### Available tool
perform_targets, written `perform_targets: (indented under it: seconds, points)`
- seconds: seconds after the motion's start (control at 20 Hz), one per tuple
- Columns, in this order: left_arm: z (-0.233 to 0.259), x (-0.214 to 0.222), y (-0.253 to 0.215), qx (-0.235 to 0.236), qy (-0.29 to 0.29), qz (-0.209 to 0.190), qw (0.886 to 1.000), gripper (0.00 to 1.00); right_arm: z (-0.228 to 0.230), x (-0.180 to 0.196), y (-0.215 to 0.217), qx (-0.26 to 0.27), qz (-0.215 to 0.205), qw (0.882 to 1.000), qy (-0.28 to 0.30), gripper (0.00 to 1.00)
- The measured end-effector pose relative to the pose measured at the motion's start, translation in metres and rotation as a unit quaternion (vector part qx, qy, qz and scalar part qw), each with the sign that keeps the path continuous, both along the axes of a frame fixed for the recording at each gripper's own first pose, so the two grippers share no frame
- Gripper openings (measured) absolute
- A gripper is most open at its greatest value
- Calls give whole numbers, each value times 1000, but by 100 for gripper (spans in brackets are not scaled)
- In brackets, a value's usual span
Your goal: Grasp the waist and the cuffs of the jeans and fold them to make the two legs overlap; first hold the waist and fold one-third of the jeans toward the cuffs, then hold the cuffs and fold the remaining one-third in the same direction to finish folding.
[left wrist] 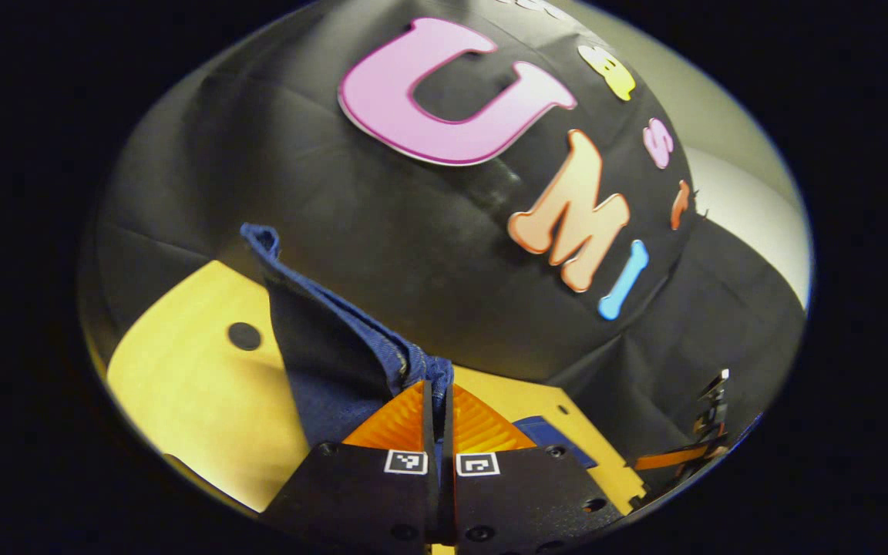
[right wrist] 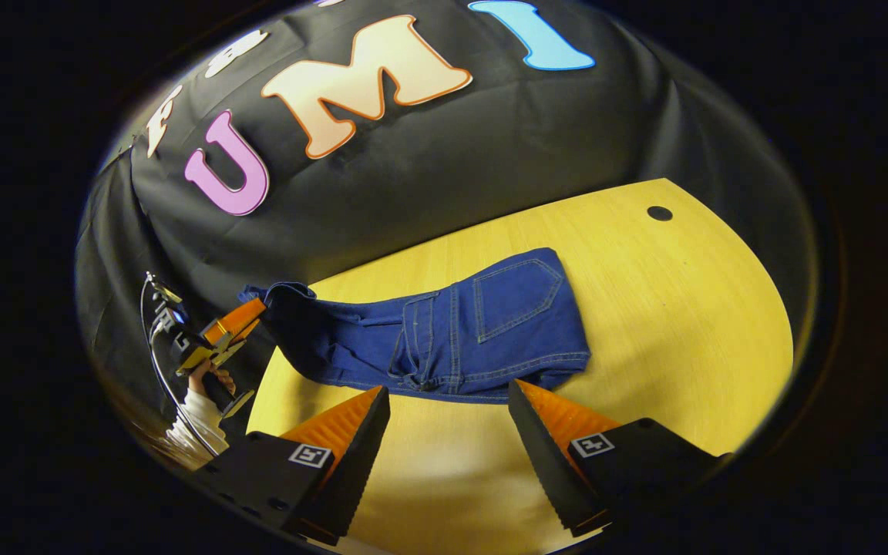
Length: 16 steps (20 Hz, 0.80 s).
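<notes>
We see jeans (right wrist: 444, 331) on counter (right wrist: 683, 324), cuff end lifted. Left gripper (left wrist: 438, 393) pinches denim there, probably cuffs. Right gripper (right wrist: 448, 416) spread wide, empty, just short of waist. Denim soft, weighty, droops; we'd take thick waistband.

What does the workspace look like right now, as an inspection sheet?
Surface: yellow wooden table, one dark round hole.
Job's things: jeans lying on the table, back pocket up, one end lifted.
Clutter: nothing seen.
Grippers: left gripper shut on the jeans' lifted end; right gripper open above the table, near the jeans.
Cables: thin cable looping by the left gripper.
Surroundings: black cloth wall.
</notes>
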State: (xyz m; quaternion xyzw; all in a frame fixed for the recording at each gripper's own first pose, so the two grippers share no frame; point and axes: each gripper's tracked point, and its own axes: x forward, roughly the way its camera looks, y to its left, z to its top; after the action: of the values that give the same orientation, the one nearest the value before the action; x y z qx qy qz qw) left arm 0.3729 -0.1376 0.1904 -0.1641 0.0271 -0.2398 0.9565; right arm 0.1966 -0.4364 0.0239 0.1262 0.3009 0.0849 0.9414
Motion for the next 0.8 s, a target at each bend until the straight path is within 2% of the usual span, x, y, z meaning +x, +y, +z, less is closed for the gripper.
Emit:
perform_targets:
  seconds: [0.3, 0.55, 0.8]
  points:
    - [12, -13, -129, -9, -8, -96, 995, 0, -1, -14, -42, 16, -13, 1000, -1, 97]
    - [-14, -24, -224, 2, 18, -163, 986, 0, -6, -19, -72, 25, -18, 1000, 3, 96]
    - [-62, -45, -310, 31, 56, -231, 971, 0, -10, -19, -98, 25, -25, 999, 9, 97]
